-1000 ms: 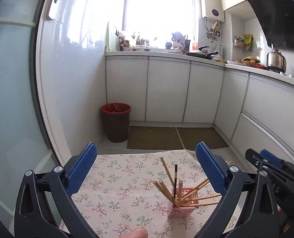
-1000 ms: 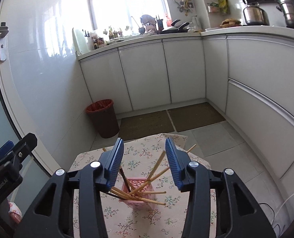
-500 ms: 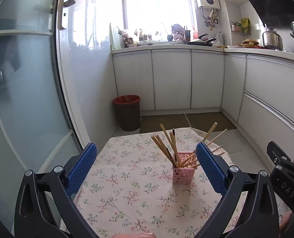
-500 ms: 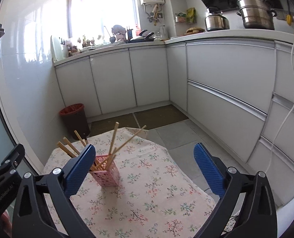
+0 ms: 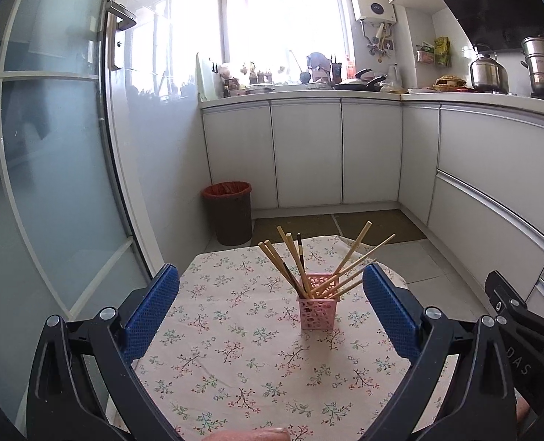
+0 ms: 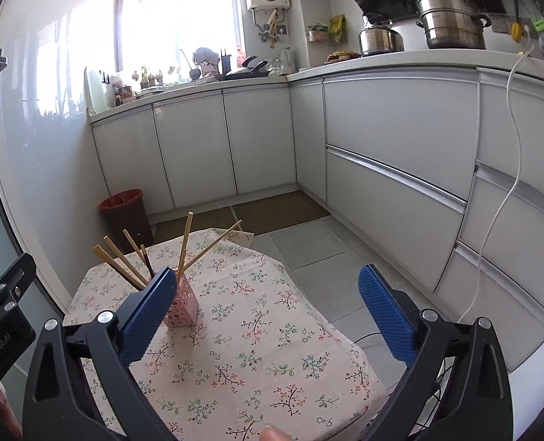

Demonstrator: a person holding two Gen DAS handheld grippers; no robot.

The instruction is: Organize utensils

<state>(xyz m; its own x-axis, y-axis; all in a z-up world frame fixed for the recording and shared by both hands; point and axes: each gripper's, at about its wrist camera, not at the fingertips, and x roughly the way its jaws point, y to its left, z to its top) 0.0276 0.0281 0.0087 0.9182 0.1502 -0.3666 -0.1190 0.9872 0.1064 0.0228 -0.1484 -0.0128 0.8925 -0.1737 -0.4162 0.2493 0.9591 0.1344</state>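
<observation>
Nearest, both wide and empty, left gripper [image 5: 270,308] and right gripper [image 6: 268,303] above the table [image 5: 235,367], then chopsticks [image 5: 310,262] all standing in the holder [image 5: 317,311] toward the far edge, nothing loose visible, so seemingly finished

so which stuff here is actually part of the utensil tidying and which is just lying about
Part of the job:
- chopsticks, standing splayed in the holder
- pink holder, on the floral tablecloth
- left gripper and right gripper, both open and empty

Just lying about:
- bin on the floor
- pots and kettle on the counter
- floor mats
</observation>
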